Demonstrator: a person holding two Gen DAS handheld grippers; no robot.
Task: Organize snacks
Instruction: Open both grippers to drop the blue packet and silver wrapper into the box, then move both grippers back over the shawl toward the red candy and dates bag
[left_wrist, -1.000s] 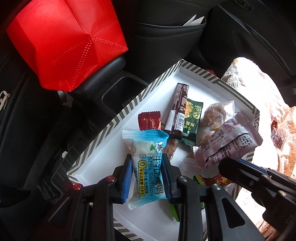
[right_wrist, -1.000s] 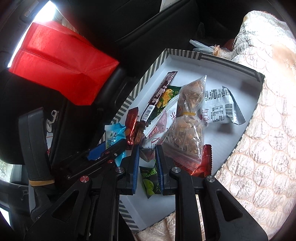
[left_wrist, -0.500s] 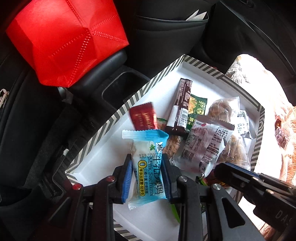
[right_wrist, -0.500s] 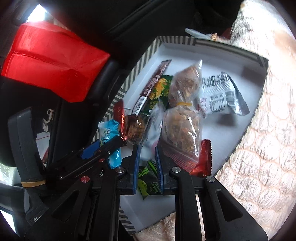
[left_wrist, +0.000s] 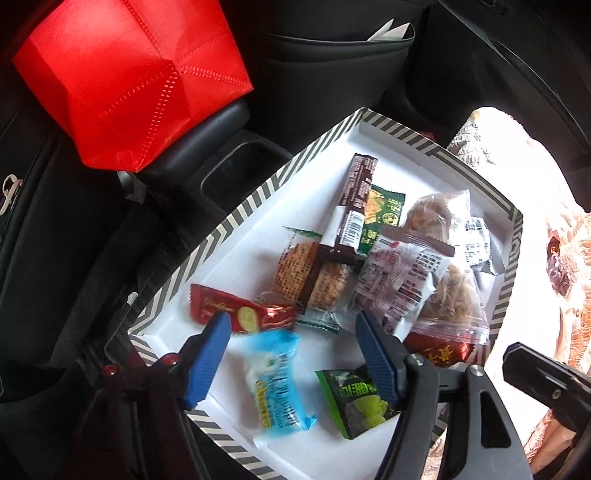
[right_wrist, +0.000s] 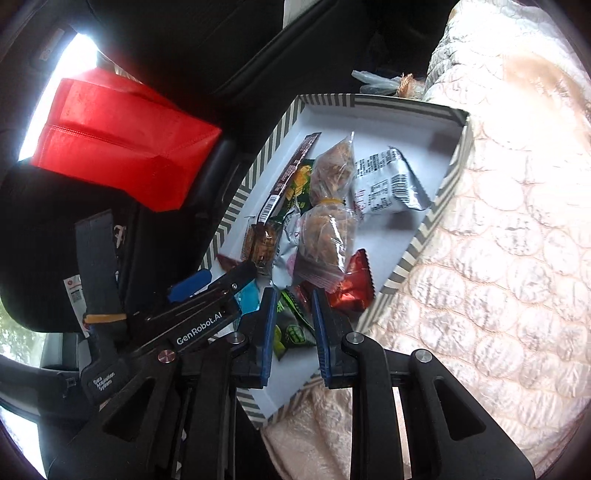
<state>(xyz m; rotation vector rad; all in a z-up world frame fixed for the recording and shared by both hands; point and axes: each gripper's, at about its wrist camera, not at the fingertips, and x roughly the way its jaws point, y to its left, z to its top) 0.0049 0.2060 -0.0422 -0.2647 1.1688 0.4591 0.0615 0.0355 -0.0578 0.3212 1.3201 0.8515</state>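
A white tray with a striped rim (left_wrist: 258, 206) holds several snacks. My left gripper (left_wrist: 291, 321) hovers over its near end with jaws opening; a blue-and-white packet (left_wrist: 277, 384) lies blurred on the tray floor between the fingers, free of the pads. Beside it lie a green packet (left_wrist: 356, 402) and a red packet (left_wrist: 236, 314). Farther in are a brown bar (left_wrist: 354, 199), a cracker packet (left_wrist: 310, 273), a white printed packet (left_wrist: 402, 280) and a zip bag of nuts (left_wrist: 454, 291). My right gripper (right_wrist: 294, 295) is just opening, nothing pressed between its pads; the green packet (right_wrist: 291, 325) shows below the gap.
A red fabric bag (left_wrist: 129, 81) rests on the dark car console (left_wrist: 236, 170) left of the tray. A pale quilted seat cover (right_wrist: 498, 258) lies under and right of the tray. A silver-white packet (right_wrist: 384, 181) sits at the tray's far end.
The left gripper's jaws spread wide and the blue packet dropped onto the tray. The right gripper let go of the white packet and shifted sideways; the red packet slid to the tray's near left.
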